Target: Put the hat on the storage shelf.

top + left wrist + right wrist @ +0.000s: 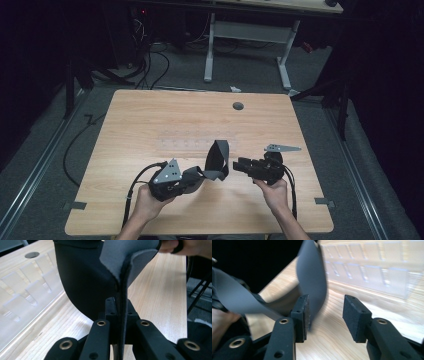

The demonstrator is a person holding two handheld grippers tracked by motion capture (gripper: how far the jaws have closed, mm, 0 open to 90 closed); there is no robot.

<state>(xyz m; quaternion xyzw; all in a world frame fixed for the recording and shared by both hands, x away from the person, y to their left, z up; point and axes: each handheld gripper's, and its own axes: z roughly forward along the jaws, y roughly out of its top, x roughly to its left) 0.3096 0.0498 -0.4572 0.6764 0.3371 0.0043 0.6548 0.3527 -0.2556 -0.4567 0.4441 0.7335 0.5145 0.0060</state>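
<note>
Two grippers: left gripper (186,181) clamps grey strap (217,159) edge; right gripper (241,165) released, beside it.

Overhead view faces forward; both gripper views closely share the table (150,120).
</note>
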